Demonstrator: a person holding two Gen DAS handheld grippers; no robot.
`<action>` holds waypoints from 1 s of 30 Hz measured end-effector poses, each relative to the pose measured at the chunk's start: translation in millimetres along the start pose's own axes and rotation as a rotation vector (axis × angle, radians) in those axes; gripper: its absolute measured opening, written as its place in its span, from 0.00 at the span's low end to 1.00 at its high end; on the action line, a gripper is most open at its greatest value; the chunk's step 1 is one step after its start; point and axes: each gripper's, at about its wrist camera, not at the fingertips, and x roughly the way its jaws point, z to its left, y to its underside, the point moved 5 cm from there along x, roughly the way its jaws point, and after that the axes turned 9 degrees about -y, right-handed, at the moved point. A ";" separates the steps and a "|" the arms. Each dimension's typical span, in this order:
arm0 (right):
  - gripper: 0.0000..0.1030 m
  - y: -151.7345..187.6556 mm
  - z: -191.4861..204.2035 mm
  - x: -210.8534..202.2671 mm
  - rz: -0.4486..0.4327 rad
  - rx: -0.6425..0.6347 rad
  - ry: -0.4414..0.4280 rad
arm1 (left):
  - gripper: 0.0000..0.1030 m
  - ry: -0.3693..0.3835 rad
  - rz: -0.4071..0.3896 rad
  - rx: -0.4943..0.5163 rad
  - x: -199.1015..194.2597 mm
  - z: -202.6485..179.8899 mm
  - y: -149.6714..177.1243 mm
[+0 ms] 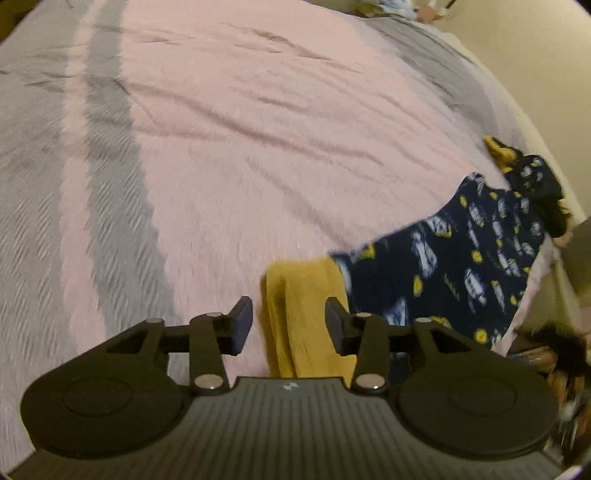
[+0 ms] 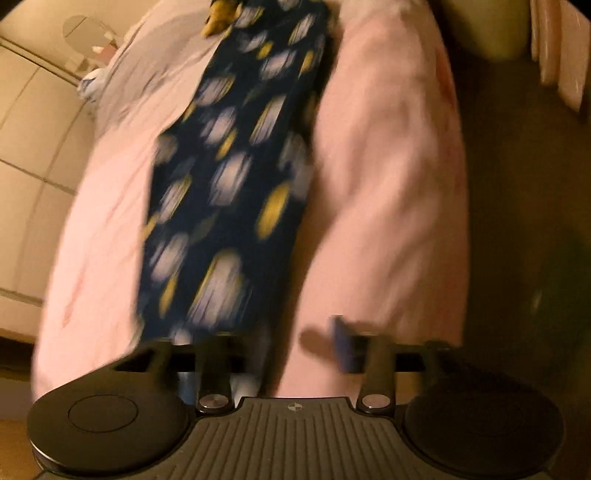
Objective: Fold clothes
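Navy patterned trousers point(image 1: 461, 258) with a mustard-yellow cuff point(image 1: 306, 314) lie on the pink and grey bedspread point(image 1: 221, 147) near its right edge. My left gripper point(image 1: 289, 325) is open, its jaws on either side of the yellow cuff just above it. In the blurred right wrist view the same navy trousers point(image 2: 229, 184) stretch away along the bed. My right gripper point(image 2: 291, 347) is open, its left finger hidden against the near end of the trousers, its right finger point(image 2: 343, 343) over the pink cover.
The bed's right edge drops to a cream floor point(image 1: 535, 92). Dark clutter point(image 1: 554, 354) lies beside the bed at the right. Cream wardrobe doors point(image 2: 33, 147) stand left of the bed in the right wrist view. Small items point(image 1: 399, 7) lie at the far end.
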 end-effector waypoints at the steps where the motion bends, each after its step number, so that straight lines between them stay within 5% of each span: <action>1: 0.61 29.2 4.7 -1.3 0.032 0.026 -0.030 | 0.43 0.030 0.009 0.003 7.4 3.3 -6.3; 6: 0.61 151.0 16.6 11.1 0.237 0.227 -0.161 | 0.50 0.185 0.112 0.021 55.0 5.0 -24.8; 10: 0.61 196.2 24.0 29.0 0.275 0.332 -0.233 | 0.54 0.254 0.204 -0.016 96.0 9.4 -27.8; 13: 0.62 213.4 30.9 45.7 0.264 0.341 -0.249 | 0.50 0.334 0.264 -0.073 119.7 11.3 -25.4; 15: 0.61 222.5 35.2 54.3 0.241 0.312 -0.242 | 0.26 0.388 0.282 -0.055 125.1 6.0 -22.5; 16: 0.52 226.9 39.2 54.4 0.230 0.293 -0.260 | 0.23 0.393 0.269 -0.028 122.8 4.4 -22.7; 18: 0.09 233.0 46.9 54.0 0.231 0.264 -0.274 | 0.16 0.404 0.240 0.017 115.6 3.0 -23.7; 24: 0.06 224.1 63.9 18.4 0.237 0.192 -0.310 | 0.14 0.459 0.191 -0.017 62.1 25.2 -17.5; 30: 0.07 233.1 39.4 38.9 0.269 0.201 -0.170 | 0.14 0.389 0.276 -0.078 107.5 34.5 2.0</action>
